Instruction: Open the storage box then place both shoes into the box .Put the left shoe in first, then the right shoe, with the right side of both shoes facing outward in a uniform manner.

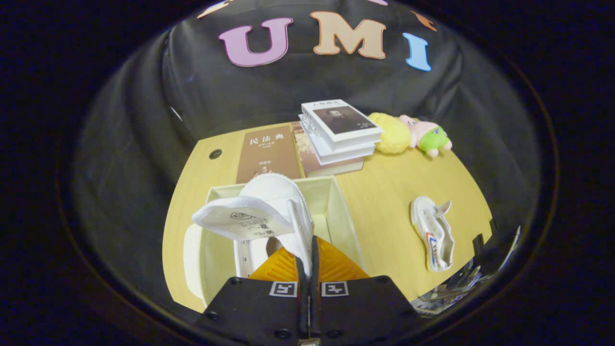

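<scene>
We see our fingers [307,250] pressed nearly together, pinching the thin upper edge of a white shoe [269,211] between them. The shoe hangs tilted over the open box [343,211], its tongue flopped toward us and its toe pointing away, partly inside the box walls. The box sits on the worktop [384,192] just ahead of the fingers. To the right, well apart from the box, the second shoe [432,233] lies on its side on the worktop. Beyond the box lie a brown book [269,151] and a stack of books [338,129], with plush toys [408,134] beside the stack.
</scene>
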Tool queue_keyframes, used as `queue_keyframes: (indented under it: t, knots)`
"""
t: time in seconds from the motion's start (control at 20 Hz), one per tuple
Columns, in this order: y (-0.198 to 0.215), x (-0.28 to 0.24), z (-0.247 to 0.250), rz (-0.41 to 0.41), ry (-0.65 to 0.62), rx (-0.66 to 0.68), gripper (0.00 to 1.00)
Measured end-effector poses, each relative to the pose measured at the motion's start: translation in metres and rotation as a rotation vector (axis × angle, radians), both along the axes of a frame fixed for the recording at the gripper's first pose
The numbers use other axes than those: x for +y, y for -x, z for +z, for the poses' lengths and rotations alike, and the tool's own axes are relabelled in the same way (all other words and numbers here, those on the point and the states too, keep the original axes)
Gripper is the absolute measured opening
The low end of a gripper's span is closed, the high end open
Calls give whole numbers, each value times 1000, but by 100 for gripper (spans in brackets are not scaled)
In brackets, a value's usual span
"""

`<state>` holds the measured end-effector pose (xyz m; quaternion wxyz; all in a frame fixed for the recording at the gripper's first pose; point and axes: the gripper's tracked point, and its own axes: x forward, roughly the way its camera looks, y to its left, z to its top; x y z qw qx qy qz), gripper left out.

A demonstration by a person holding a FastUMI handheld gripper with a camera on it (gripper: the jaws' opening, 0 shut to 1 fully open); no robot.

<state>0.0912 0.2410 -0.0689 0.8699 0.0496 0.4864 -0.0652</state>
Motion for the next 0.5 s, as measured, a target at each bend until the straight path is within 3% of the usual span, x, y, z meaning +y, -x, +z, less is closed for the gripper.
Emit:
queue_keyframes:
  t: [0.5]
  knots:
    - [12, 30, -76, 69, 64, 207, 6]
